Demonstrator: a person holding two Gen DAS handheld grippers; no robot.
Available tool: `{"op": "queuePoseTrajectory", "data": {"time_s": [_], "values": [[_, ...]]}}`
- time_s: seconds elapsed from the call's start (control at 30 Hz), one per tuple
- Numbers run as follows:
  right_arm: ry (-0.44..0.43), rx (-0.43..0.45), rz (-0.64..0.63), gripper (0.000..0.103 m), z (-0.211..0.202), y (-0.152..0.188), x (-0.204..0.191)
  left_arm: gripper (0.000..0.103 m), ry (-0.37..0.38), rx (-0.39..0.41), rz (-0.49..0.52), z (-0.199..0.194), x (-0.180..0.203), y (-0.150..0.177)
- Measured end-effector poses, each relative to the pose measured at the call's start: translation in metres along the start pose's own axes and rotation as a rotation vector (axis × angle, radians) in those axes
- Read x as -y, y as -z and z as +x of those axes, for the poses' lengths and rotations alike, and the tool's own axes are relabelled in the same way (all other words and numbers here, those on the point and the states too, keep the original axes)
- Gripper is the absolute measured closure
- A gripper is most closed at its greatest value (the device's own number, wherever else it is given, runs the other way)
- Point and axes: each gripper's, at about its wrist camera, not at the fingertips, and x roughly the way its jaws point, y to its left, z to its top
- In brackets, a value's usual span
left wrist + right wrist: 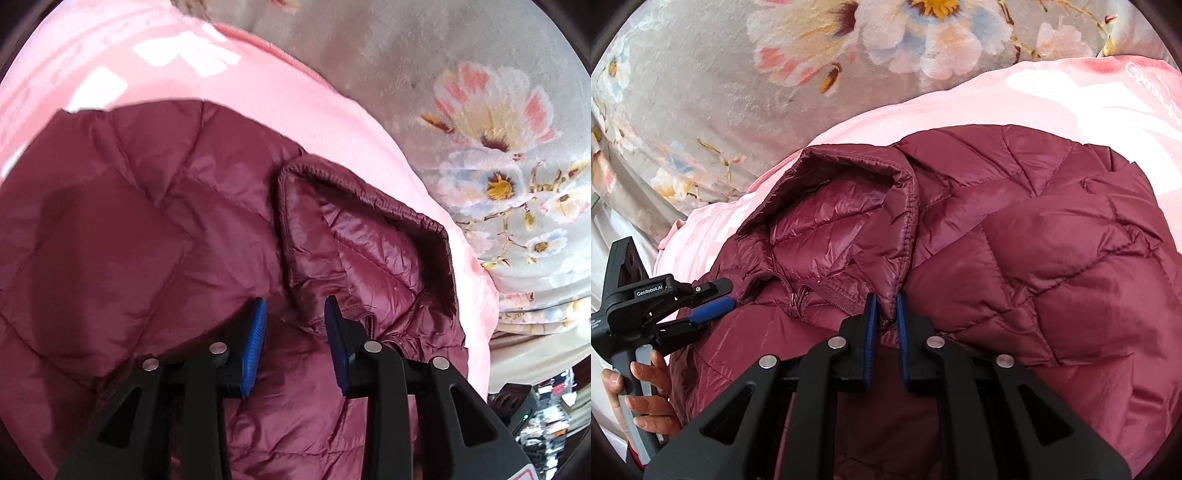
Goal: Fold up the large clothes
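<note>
Maroon quilted puffer jacket (1015, 258) lies bunched on a pink fleece blanket with white print (960, 107), which in turn covers a grey plush bedspread with a flower pattern (701, 92). The jacket's hood (842, 206) stands open on the side nearest the bedspread, with the zip collar just below it.

I read the right gripper (884, 317) as narrow and pinching the hood's edge seam: a fold of maroon fabric sits between its blue pads. The left gripper (295, 332) stands partly open over the collar, nothing between its pads; its jaws have let go. In the right wrist view the left tool hangs at the jacket's outer edge by the collar, held by a hand (642, 391).

Step in hand, my judgement: flattening or tucking the hood before the body folds. Early in the task; the jacket is still unfolded and puffy.

Next move calls for the left gripper to take a fresh hold near the collar, then both to lay the hood flat onto the jacket's back.
</note>
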Motion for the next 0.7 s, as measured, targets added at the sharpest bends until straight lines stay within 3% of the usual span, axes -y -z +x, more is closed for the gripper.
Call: {"op": "queuePoseTrajectory", "data": {"time_s": [0.27,0.3,0.37,0.5,0.6,0.7], "values": [[-0.008,0.005,-0.001,0.093,0.0,0.0,0.0,0.07,0.052,-0.05,-0.032,0.025,0.012,-0.005],[-0.013,0.013,0.001,0.093,-0.002,0.0,0.0,0.076,0.049,-0.041,-0.013,0.024,0.014,-0.004],[-0.019,0.039,0.005,0.093,-0.007,0.0,0.0,0.095,0.019,-0.015,0.025,0.017,0.016,-0.001],[0.011,0.038,-0.005,0.093,-0.007,0.0,-0.003,0.097,-0.08,0.032,0.135,-0.002,0.016,0.011],[0.071,0.007,-0.036,0.093,0.001,0.001,-0.01,0.096,-0.141,0.024,0.2,0.008,0.013,0.024],[0.134,-0.022,-0.083,0.094,0.008,0.002,-0.018,0.095,-0.171,0.065,0.251,0.01,0.016,0.031]]}}
